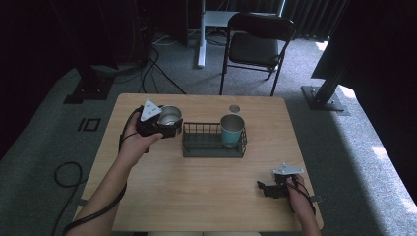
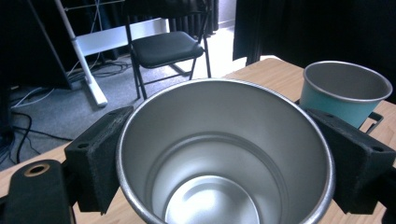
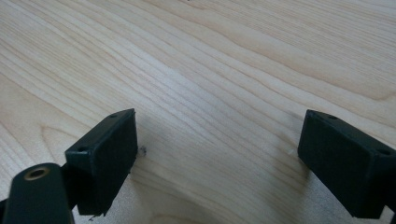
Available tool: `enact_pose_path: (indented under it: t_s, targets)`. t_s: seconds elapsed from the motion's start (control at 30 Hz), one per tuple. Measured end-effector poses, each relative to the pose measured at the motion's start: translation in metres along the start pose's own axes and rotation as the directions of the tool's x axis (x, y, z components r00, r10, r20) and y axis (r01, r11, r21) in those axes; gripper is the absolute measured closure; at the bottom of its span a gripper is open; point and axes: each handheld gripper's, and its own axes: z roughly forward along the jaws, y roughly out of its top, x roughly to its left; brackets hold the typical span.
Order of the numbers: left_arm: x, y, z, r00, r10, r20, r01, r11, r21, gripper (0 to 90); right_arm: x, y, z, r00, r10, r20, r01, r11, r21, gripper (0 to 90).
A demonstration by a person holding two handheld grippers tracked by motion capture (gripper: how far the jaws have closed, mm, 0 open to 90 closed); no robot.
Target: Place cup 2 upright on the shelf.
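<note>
Smooth round steel cup [image 2: 224, 154] sits clamped in left tongs [image 2: 224, 158]; right tongs [image 3: 219, 158] gape over grained wood.

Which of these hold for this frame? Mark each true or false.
1. The left gripper is clamped on a steel cup. True.
2. The teal cup lies on its side on the table. False: it stands upright in the wire basket.
3. The right gripper holds a lid. False: its jaws are open over bare table.
4. A black chair stands beyond the table. True.
</note>
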Motion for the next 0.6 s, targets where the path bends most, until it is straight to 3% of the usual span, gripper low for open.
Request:
enact_pose_path:
  t_s: [0.6]
  targets:
    - [-0.026,0.016,0.034,0.9968,0.013,0.079,-0.011,0.9998,-0.018,13.9,0.0,0.0,0.0,1.0,0.0,0.001,0.0,1.0,-0.001,11.6]
